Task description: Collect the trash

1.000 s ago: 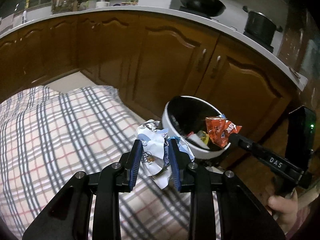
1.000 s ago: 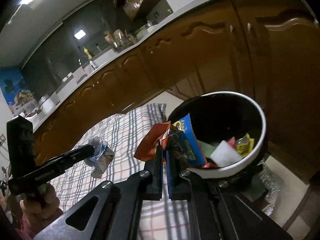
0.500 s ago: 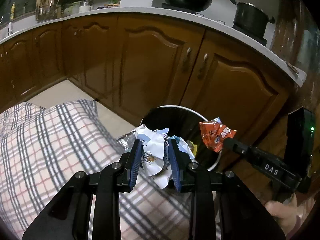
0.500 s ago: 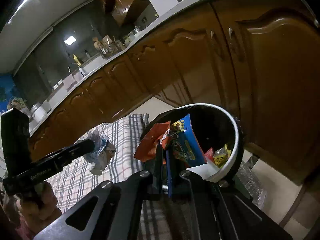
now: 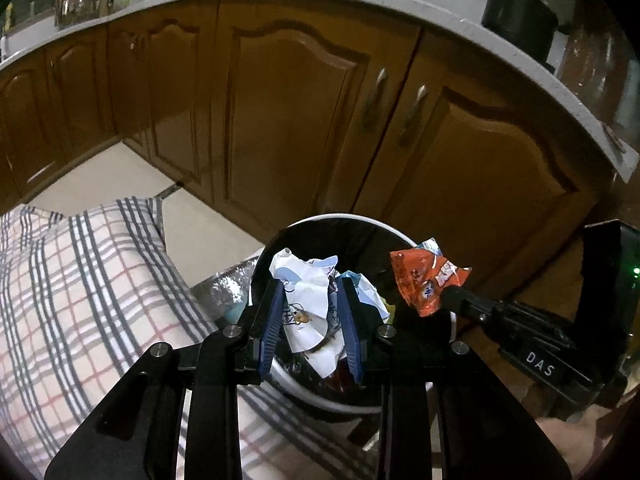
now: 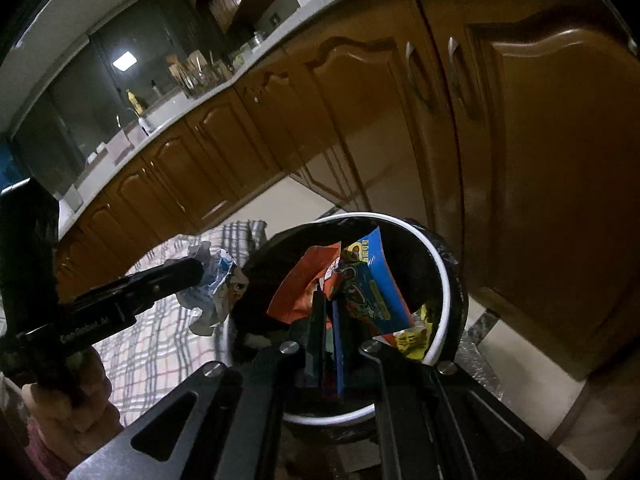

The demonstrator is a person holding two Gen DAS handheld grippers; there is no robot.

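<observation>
My left gripper (image 5: 310, 300) is shut on a crumpled white and blue wrapper (image 5: 308, 304) and holds it over the near edge of the trash bin (image 5: 320, 218), a white-rimmed bin with a black liner. My right gripper (image 6: 328, 300) is shut on an orange and blue snack packet (image 6: 360, 284) and holds it above the open bin (image 6: 440, 264). The packet (image 5: 428, 280) and the right gripper also show in the left wrist view, over the bin's right side. The white wrapper (image 6: 216, 288) shows in the right wrist view just left of the bin. Some trash lies inside the bin.
A plaid cloth (image 5: 80, 280) covers the table to the left of the bin. Brown kitchen cabinets (image 5: 288, 112) stand close behind the bin under a grey counter with a black pot (image 5: 520, 16). Tiled floor (image 5: 100, 180) lies between.
Both grippers have moved toward the bin with their trash. The bin now sits right under both held pieces, and the cabinets look nearer.
</observation>
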